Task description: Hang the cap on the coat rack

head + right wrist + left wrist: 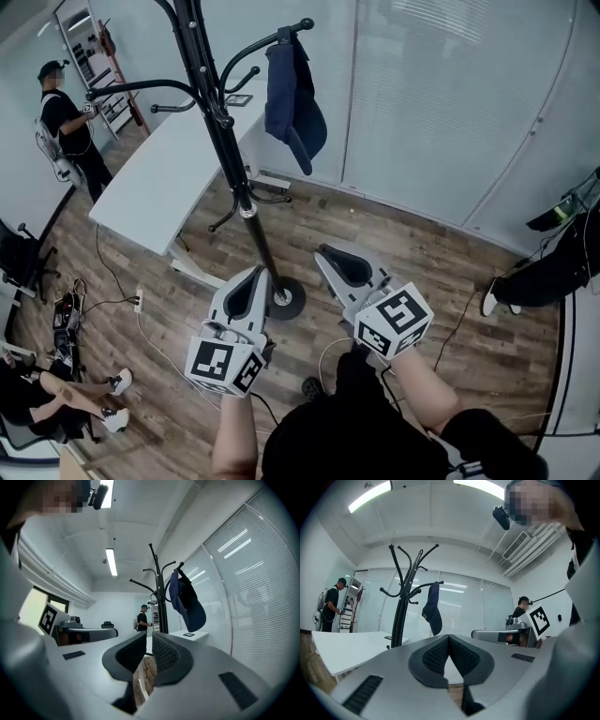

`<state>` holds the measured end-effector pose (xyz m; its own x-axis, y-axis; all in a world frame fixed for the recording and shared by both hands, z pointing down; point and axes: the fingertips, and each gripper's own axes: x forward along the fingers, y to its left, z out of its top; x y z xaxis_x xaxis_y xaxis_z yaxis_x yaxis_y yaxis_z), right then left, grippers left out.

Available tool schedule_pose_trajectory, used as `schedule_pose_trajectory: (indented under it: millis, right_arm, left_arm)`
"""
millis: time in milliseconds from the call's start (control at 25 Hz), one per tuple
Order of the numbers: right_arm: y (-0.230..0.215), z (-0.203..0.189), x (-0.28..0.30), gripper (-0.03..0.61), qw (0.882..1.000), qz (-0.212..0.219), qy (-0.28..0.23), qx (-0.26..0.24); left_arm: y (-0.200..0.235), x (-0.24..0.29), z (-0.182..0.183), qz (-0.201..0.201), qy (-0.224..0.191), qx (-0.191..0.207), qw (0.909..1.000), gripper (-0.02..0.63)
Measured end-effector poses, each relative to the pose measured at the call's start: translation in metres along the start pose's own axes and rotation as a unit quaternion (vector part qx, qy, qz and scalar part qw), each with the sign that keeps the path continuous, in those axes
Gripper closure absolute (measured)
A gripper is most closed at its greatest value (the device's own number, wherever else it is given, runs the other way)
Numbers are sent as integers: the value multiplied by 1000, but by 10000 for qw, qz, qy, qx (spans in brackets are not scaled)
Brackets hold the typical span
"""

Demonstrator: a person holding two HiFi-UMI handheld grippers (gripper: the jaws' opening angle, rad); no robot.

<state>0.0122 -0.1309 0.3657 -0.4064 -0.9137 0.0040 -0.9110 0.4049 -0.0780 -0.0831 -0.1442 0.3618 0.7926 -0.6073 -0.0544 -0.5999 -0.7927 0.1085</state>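
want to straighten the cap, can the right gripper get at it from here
Probably yes: the cap hangs clear on an outer hook of the coat rack, nothing between it and the right gripper, which would have to move closer.

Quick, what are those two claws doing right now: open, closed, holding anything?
Left claw: closed, empty.
Right claw: slightly open, empty.

Navy cap [292, 98] hanging limp from an upper curved hook of black coat rack [226, 141], bill pointing down; rack upright, round base on wood floor [403, 248]
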Motion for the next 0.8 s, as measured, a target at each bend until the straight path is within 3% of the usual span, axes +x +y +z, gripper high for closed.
schedule_pose_trajectory:
  millis: [800]
  right_arm:
    - [8, 9, -17, 546, 9993, 35, -222, -301]
  left_arm:
    - [-4, 5, 0, -47, -48, -27, 10000, 598]
